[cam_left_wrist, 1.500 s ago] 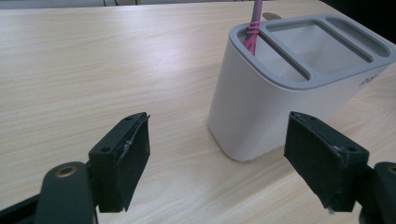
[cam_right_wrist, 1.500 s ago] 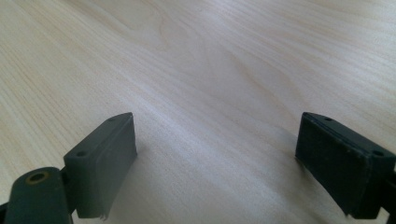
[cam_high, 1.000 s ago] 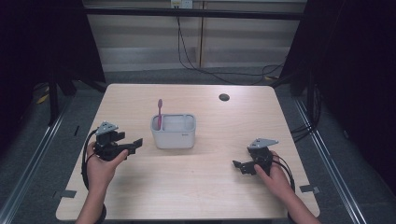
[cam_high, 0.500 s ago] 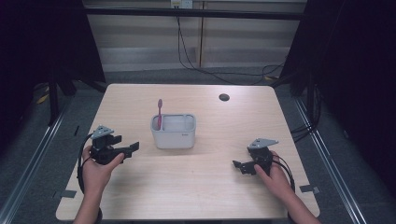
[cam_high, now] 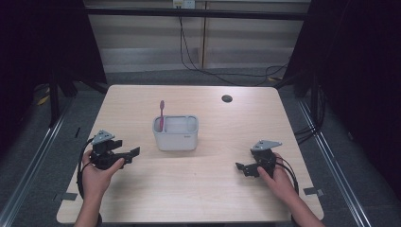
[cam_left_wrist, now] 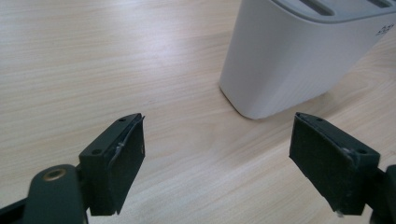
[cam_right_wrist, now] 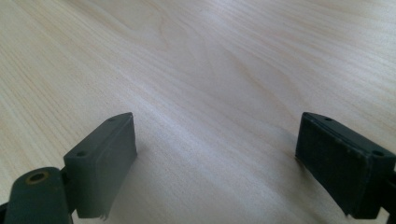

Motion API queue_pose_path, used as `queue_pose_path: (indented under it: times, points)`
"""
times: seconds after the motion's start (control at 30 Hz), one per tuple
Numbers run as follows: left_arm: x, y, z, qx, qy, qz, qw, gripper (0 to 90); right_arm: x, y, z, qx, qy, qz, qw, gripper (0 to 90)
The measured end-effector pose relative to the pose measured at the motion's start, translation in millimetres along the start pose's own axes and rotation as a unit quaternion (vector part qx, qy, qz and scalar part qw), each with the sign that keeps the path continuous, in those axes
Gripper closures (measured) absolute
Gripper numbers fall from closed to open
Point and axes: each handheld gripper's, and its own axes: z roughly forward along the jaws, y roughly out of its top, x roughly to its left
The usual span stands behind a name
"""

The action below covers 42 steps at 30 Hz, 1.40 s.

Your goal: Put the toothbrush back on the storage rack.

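- Holder (cam_high: pixel 175 133): white, upright near the middle of the table (cam_high: pixel 198 194), slots on top.
- Toothbrush (cam_high: pixel 161 113): pink, stands upright in the holder's left end.
- Left gripper (cam_high: pixel 133 152): held low at the table's left, well left of the holder, pointing toward it. Jaws wide open, nothing between them; in the left gripper view the holder's (cam_left_wrist: pixel 299 51) corner sits just beyond the gap, bare wood between.
- Right gripper (cam_high: pixel 240 167): at the table's right, well apart from the holder, pointing left. Jaws wide open, empty, bare wood ahead.
- Small dark round mark (cam_high: pixel 227 98) at the table's far edge, well clear of both grippers.
- Cables (cam_high: pixel 198 56) lie on the floor beyond the table.
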Motion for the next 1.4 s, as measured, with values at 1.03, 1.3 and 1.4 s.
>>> queue_pose_path:
  times: [1.03, 1.3, 1.4]
  points:
    - [5.9, -25.9, 3.2, 0.030, -0.012, 0.034, 0.9989, 17.6, 0.0, 0.0, 0.0, 0.000, 0.000, 0.000, 1.0000, 11.7]
    - [9.6, -31.7, 3.9, 0.039, -0.010, 0.037, 0.9985, 17.6, 0.0, 0.0, 0.0, 0.000, 0.000, 0.000, 1.0000, 11.7]
    - [10.7, -32.7, 3.8, 0.048, -0.009, 0.045, 0.9978, 17.6, 0.0, 0.0, 0.0, 0.000, 0.000, 0.000, 1.0000, 11.7]
